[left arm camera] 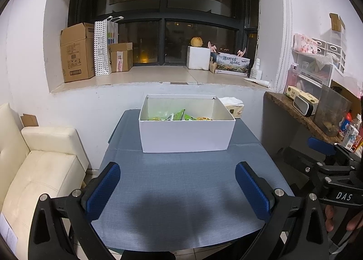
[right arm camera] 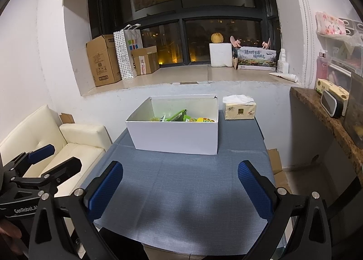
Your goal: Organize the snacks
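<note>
Snacks [right arm camera: 181, 117]: green and yellow packets lying inside the white box, well ahead of both pairs of fingers; only their tops show over the box wall.
Table [left arm camera: 181, 192]: covered in a blue-grey cloth, spreading under and ahead of both grippers; the stretch between the fingers and the box is bare cloth with soft shadows on it.
Sofa [left arm camera: 45, 169]: cream, cushioned, to the left of the left gripper's fingers, beside the table edge.
Box [left arm camera: 186, 135]: white, open at the top, upright on the cloth, straight ahead of the left gripper and a little left of centre ahead of the right one.
Left gripper [left arm camera: 178, 188]: blue-padded fingers spread wide, nothing between them, hovering over the near part of the table.
Right gripper [right arm camera: 180, 188]: fingers likewise spread wide apart and empty, held just beside the left one; each gripper shows at the edge of the other's view.
Tissue pack [right arm camera: 239, 110]: yellow with white tissue standing out of the top, on the far right corner of the table, just beside the box's right wall, ahead and right of the right gripper's fingers.
</note>
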{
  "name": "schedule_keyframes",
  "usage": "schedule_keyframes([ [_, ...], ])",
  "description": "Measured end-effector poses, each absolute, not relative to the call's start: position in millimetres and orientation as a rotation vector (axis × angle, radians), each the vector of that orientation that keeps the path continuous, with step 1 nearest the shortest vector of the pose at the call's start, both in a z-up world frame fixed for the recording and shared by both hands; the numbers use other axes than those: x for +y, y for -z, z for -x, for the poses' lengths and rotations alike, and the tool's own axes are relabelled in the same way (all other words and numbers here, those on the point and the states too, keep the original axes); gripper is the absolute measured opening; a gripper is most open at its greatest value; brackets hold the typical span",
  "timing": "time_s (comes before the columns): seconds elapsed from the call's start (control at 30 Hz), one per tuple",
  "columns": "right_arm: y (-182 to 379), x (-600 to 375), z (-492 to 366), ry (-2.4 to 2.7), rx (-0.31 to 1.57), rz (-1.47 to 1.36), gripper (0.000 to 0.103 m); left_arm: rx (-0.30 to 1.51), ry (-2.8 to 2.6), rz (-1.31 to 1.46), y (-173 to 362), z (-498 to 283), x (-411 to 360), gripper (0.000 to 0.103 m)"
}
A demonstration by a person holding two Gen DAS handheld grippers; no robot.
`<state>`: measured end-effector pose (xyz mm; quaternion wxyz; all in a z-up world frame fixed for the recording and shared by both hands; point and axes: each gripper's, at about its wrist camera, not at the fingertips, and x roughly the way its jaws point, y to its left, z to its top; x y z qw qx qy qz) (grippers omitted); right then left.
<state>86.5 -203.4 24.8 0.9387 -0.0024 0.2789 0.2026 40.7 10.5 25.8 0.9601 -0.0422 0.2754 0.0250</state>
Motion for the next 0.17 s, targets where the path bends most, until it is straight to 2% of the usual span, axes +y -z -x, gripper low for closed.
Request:
schedule_keyframes([
  [0.17,-24.8,-202.5,-85.4,-0.419,0.569,0.006,0.103,0.555,-0.041,0.087,-27.8,-40.5,11.0,0.103],
])
